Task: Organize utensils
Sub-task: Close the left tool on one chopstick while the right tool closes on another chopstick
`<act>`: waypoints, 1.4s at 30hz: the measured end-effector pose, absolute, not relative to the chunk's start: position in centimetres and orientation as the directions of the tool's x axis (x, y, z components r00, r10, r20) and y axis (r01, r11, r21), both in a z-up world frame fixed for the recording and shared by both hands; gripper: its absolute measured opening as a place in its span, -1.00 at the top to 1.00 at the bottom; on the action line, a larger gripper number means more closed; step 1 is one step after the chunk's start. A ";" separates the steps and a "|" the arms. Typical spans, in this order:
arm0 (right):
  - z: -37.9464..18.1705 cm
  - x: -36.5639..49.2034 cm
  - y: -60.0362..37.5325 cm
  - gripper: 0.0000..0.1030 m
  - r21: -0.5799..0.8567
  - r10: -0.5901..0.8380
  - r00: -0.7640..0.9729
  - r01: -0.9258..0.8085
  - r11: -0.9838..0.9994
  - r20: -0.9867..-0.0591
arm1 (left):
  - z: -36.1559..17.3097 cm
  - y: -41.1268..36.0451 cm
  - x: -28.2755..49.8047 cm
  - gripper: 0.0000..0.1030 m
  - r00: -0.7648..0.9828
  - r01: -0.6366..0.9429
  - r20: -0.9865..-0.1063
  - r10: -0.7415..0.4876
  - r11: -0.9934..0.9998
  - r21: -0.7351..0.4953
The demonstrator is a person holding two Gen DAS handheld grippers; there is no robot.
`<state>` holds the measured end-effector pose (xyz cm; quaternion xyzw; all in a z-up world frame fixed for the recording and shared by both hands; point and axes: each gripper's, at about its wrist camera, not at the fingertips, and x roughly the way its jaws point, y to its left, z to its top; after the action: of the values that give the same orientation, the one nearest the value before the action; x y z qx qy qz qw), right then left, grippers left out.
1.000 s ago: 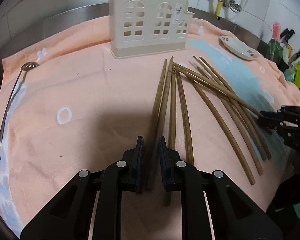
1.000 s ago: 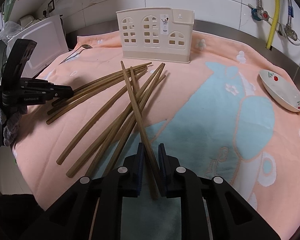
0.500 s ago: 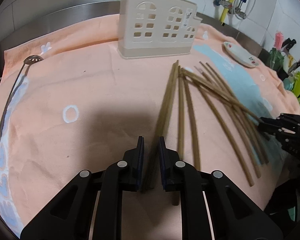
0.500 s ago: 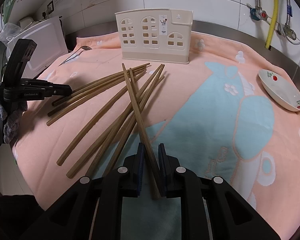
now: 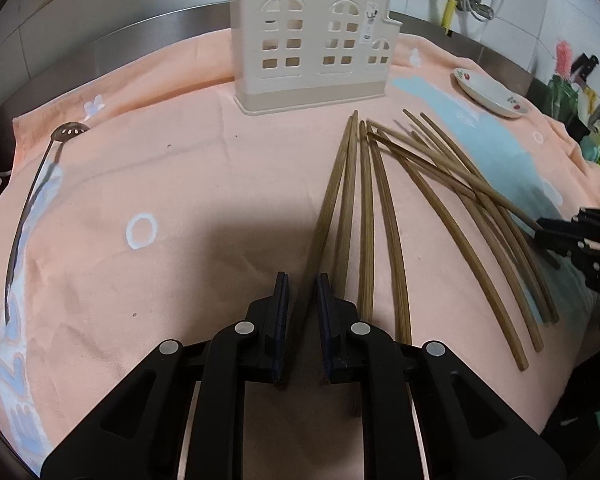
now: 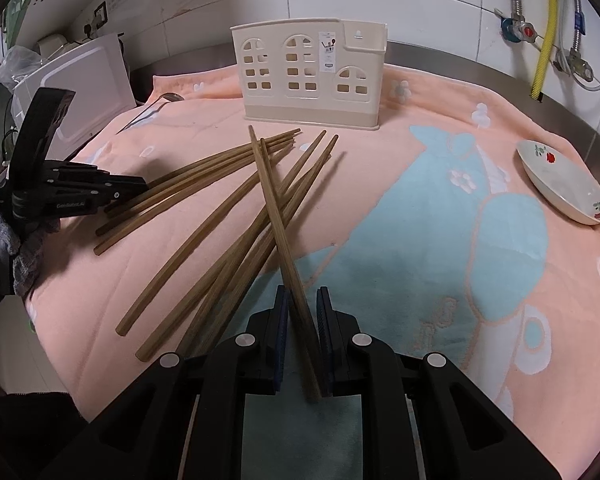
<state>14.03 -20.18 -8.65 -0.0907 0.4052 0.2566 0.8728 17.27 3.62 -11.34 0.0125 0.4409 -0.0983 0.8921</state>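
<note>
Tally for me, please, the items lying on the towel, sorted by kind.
Wooden chopsticks: 10, as best I can count where they overlap
Cream utensil holder: 1
Slotted spoon: 1
Small flowered dish: 1
Total: 13

"GenRobot.AI" printed on left gripper (image 6: 138, 188); other labels unreadable.

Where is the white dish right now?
In the right wrist view the dish lies at the right edge of the towel, right of the holder and clear of the chopsticks; in the left wrist view it is far right.
</note>
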 end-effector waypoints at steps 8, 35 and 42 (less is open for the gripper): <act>-8.5 13.5 -19.9 0.73 0.066 0.387 0.542 -0.518 0.853 -0.746 | -11.3 3.0 16.6 0.82 0.624 0.157 -0.772 -0.123 0.987 -0.030; -8.5 13.2 -18.6 0.75 0.044 0.385 0.560 -0.527 0.849 -0.733 | -11.3 3.1 15.9 0.85 0.603 0.171 -0.779 -0.174 0.981 -0.087; -8.8 12.9 -18.4 0.81 0.002 0.358 0.579 -0.525 0.851 -0.732 | -11.4 3.0 16.0 0.85 0.601 0.176 -0.779 -0.176 0.981 -0.086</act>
<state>12.90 -18.40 -8.81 -0.1083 0.3844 0.2504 0.8819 16.03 3.01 -11.42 -0.0003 0.4354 -0.0983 0.8948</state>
